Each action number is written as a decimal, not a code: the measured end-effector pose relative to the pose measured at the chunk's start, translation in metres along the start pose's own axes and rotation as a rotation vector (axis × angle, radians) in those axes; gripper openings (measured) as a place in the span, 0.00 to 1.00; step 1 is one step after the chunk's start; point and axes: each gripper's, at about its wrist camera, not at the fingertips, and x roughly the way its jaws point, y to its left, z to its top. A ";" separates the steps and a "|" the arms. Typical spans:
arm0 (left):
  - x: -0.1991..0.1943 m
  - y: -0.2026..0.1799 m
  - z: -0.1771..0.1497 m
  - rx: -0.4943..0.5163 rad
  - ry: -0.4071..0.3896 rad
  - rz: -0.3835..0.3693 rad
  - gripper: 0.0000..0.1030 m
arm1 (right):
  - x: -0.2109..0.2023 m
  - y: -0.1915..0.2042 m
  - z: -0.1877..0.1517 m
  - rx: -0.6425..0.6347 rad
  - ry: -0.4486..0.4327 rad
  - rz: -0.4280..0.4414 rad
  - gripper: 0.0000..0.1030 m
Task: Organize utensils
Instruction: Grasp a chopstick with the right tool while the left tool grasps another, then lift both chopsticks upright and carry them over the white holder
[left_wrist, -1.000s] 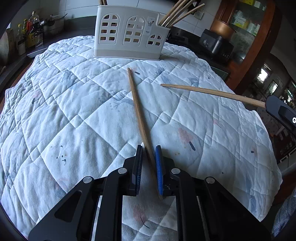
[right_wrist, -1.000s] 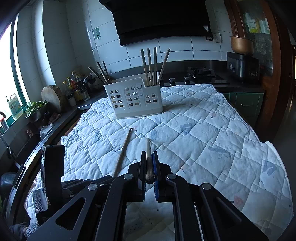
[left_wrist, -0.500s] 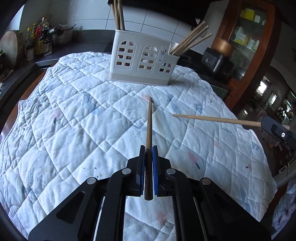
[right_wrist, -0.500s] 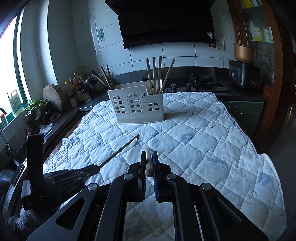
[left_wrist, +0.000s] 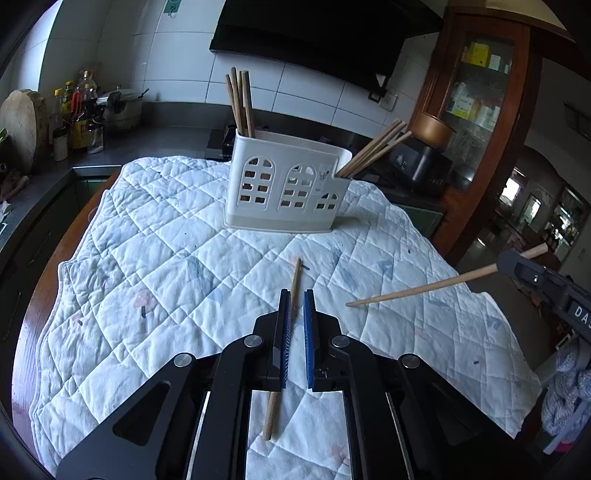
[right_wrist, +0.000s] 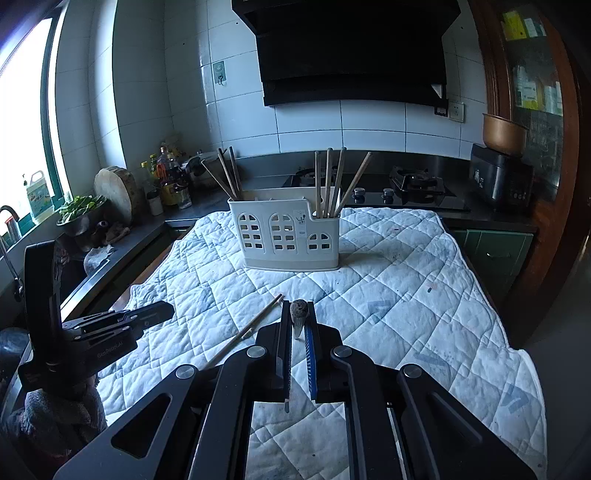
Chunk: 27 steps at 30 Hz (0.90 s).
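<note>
I hold one chopstick in each gripper, and both point toward the white holder (left_wrist: 286, 184) that stands upright on the quilt (left_wrist: 147, 258) at the far side of the table. My left gripper (left_wrist: 294, 306) is clenched on a chopstick (left_wrist: 293, 286); its long axis runs straight ahead from the jaws, tip toward the holder's middle front, back end trailing under the jaws. My right gripper (right_wrist: 297, 317) is clamped on the other chopstick (right_wrist: 298, 309), seen almost end-on from its own camera, so its line is hard to judge there; from the left camera that stick (left_wrist: 421, 290) lies nearly level, well to the right of the holder, tip aimed left across the quilt. The holder's low right compartment already has chopsticks (left_wrist: 376, 147) leaning out of it, and the tall left end has a bunch (left_wrist: 240, 101) standing up. Both sticks hang above the quilt, short of the holder; I judge the left one nearer and better lined up, needing its tip swung downward over an opening.
</note>
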 end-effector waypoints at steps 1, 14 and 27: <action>0.002 0.002 -0.003 0.005 0.016 -0.003 0.05 | 0.000 0.001 0.000 -0.002 0.000 0.000 0.06; 0.047 0.009 -0.063 0.009 0.231 0.022 0.10 | 0.002 0.004 -0.002 -0.003 0.005 0.008 0.06; 0.048 0.015 -0.061 0.001 0.222 0.050 0.12 | 0.002 0.003 -0.002 0.000 0.008 0.009 0.06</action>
